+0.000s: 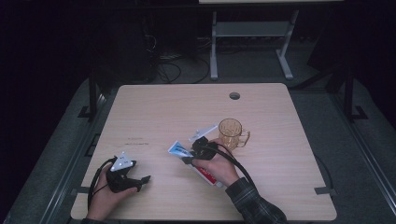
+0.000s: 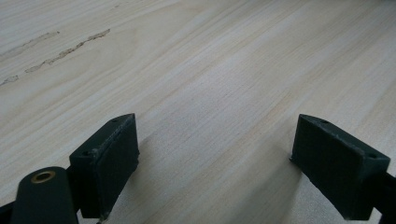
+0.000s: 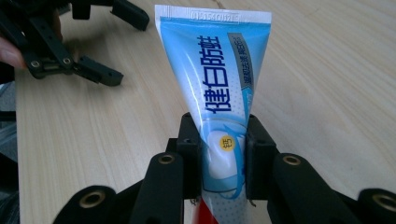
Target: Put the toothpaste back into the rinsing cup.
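High view: empty amber mug (image 1: 232, 132); right gripper (image 1: 192, 153) clamps toothpaste tube (image 1: 179, 149), left gripper (image 1: 140, 183) wide.

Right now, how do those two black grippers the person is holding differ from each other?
The right gripper is shut on the toothpaste tube; the left gripper holds nothing. The right gripper's jaws sit close together, while the left gripper's jaws stand wide apart over bare table. In the high view the right gripper works near the amber mug; the left gripper sits apart at the table's near left. Both are black and hand-held.
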`<action>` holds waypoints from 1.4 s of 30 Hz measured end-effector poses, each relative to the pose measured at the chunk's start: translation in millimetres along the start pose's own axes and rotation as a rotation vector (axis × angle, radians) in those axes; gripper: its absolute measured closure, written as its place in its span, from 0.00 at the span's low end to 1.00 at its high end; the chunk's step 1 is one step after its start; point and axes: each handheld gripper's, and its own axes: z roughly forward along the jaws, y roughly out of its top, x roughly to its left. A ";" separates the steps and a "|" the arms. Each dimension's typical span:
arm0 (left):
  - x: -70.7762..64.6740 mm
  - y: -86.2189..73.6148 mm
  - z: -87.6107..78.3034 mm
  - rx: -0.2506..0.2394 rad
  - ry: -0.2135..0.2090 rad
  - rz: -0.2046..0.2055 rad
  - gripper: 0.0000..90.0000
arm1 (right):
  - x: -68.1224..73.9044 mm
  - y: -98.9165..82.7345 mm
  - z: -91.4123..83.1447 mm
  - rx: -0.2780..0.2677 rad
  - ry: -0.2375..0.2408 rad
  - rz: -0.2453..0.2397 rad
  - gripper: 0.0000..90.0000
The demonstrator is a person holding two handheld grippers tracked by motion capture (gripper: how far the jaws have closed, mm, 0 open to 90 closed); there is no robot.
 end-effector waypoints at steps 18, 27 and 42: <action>0.1 0.0 -0.2 0.002 0.000 0.002 0.15 | 0.4 9.7 -24.2 -0.160 0.015 0.001 0.81; 0.1 0.0 -0.1 0.002 0.000 0.002 0.15 | -2.3 12.8 -37.2 -0.249 0.024 0.020 0.81; 0.2 0.0 0.0 0.001 -0.001 0.001 0.15 | -6.2 22.3 -57.0 -0.343 0.019 0.010 0.81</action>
